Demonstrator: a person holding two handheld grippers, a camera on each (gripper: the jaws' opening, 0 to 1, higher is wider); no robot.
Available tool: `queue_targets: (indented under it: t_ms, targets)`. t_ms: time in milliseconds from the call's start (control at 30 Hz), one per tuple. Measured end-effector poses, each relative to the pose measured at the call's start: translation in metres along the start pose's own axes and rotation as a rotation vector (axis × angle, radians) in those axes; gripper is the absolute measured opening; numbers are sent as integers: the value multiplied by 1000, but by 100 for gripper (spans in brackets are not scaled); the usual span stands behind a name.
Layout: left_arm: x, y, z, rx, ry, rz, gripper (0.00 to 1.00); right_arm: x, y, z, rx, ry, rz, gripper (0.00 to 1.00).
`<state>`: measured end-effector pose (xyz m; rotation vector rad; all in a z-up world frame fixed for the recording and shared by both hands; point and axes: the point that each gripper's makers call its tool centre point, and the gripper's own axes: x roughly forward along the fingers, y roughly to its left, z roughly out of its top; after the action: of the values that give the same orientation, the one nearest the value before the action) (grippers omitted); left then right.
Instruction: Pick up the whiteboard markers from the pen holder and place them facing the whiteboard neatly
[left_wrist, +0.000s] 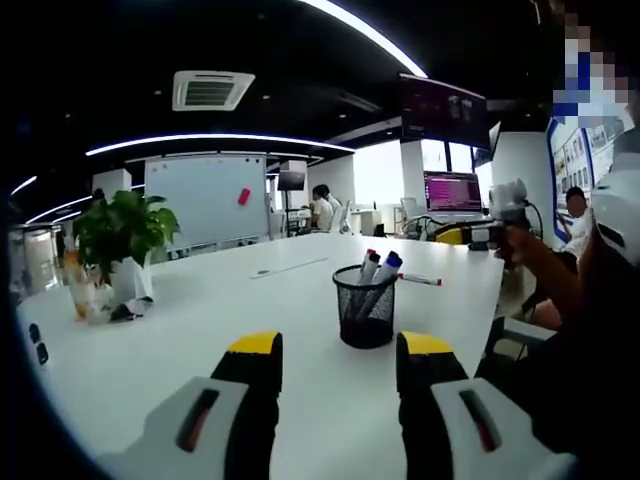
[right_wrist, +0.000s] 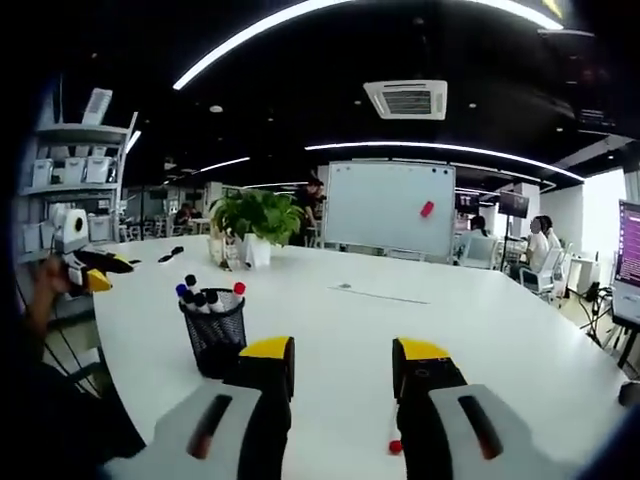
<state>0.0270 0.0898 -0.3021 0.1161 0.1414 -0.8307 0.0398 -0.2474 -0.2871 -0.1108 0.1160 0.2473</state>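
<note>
- In the left gripper view, the left gripper (left_wrist: 340, 360) has its jaws spread wide with nothing between them, held low over the white table (left_wrist: 200, 330).
- Just ahead of the jaw tips stands a black mesh pen holder (left_wrist: 365, 308) — markers (left_wrist: 380, 266) poke out of its top, leaning to the right.
- One more marker (left_wrist: 420, 279) (red cap) lies flat on the table behind the holder.
- The whiteboard (left_wrist: 206, 199) stands beyond the far end of the table, with a potted plant (left_wrist: 122, 232) on the table at the left.
- In the right gripper view, the right gripper (right_wrist: 343, 366) is likewise wide open and empty.
- There the pen holder (right_wrist: 213, 332) sits just left of the left jaw, its markers (right_wrist: 196, 296) upright — blue, black and red caps.
- The whiteboard (right_wrist: 390, 208) faces this view from across the table (right_wrist: 420, 300); the plant (right_wrist: 255, 215) is to its left.
</note>
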Motion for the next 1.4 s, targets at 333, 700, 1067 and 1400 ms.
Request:
queue_targets:
  t_ms: [333, 700, 1067, 1400]
  targets:
    - [0, 1, 0, 1, 0, 4, 47, 6, 26, 4, 6, -18, 96, 42]
    - [-1, 2, 0, 1, -1, 5, 47, 12, 39, 5, 15, -3, 153, 40]
    - [-4, 3, 2, 4, -6, 10, 47, 22, 53, -2, -14, 16, 188, 39]
    - [-3, 3, 1, 3, -2, 7, 47, 26, 66, 4, -45, 3, 219, 37]
